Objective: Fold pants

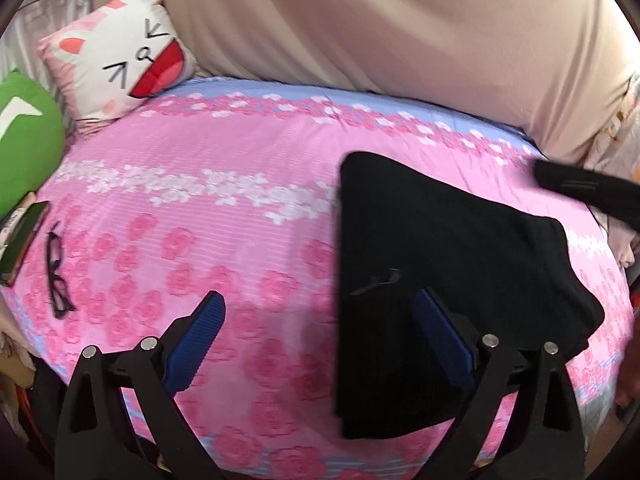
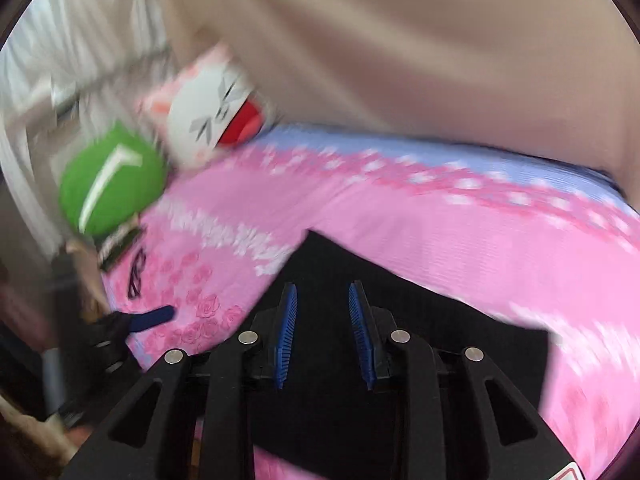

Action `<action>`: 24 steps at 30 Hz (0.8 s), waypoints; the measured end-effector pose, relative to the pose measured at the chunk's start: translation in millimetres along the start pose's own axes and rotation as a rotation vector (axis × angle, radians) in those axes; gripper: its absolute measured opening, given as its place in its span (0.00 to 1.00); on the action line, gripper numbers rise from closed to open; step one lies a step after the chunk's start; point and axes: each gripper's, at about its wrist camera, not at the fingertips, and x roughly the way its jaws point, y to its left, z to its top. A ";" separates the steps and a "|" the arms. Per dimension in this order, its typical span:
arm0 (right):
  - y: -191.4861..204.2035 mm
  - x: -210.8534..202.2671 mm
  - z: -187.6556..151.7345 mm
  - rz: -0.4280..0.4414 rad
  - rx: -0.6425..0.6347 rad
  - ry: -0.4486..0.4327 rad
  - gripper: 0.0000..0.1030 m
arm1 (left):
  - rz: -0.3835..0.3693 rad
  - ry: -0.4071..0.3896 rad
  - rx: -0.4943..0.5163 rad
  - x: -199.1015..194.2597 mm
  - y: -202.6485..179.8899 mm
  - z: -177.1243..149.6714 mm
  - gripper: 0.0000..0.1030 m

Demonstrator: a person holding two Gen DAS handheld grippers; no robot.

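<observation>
Black pants (image 1: 448, 264) lie folded compact on bed (image 1: 240, 216). Left hand-held gripper (image 1: 320, 320) jaws wide apart, right hand-held gripper (image 2: 322, 308) parted, neither gripping; fold looks finished.

The left gripper (image 1: 320, 312) hangs with its blue-padded fingers (image 1: 202, 332) spread wide and nothing between them, while the right gripper (image 2: 322, 304), in a blurred view, seems to stand part open, jaws roughly parallel and likewise holding nothing.
</observation>
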 end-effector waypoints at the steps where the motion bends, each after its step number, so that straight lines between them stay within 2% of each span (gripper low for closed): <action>1: 4.4 26.1 8.7 0.012 -0.011 0.043 0.23 | 0.007 -0.002 -0.004 -2.0 4.9 -0.3 0.91; 4: 14.2 110.3 15.3 0.017 -0.041 0.189 0.23 | 0.036 -0.011 -0.019 -6.8 23.6 -1.6 0.91; 5: 18.2 145.9 10.3 -0.007 -0.062 0.249 0.27 | 0.045 -0.010 -0.023 -6.8 28.7 -1.5 0.91; 7: 19.7 156.5 6.3 -0.005 -0.076 0.215 0.28 | 0.053 -0.007 -0.038 -6.3 37.3 -1.6 0.91; 9: 20.1 143.7 13.4 0.007 -0.052 0.202 0.28 | 0.049 -0.002 -0.047 -5.2 41.6 -1.0 0.91; 11: 12.0 111.1 7.5 0.045 -0.015 0.154 0.27 | 0.041 -0.006 -0.046 -5.2 42.2 1.0 0.91; 13: -6.1 58.7 -6.5 0.020 0.038 0.068 0.28 | 0.034 -0.009 -0.040 -4.5 39.7 3.2 0.91; 16: -45.1 -0.7 -29.9 -0.060 0.119 0.013 0.36 | 0.015 -0.009 -0.029 0.9 31.3 7.5 0.91; 17: -68.5 -24.7 -50.0 -0.128 0.181 0.018 0.39 | 0.012 -0.009 -0.023 2.0 27.6 7.6 0.91; 19: -96.0 -54.5 -80.9 -0.201 0.263 0.037 0.43 | -0.003 -0.008 -0.007 6.4 15.8 10.3 0.91; 21: -111.3 -71.0 -104.2 -0.195 0.334 0.054 0.51 | -0.026 -0.002 0.008 10.6 1.3 11.8 0.91; 24: -121.9 -76.2 -131.9 -0.141 0.406 0.075 0.54 | -0.070 0.011 0.036 13.9 -27.5 14.3 0.91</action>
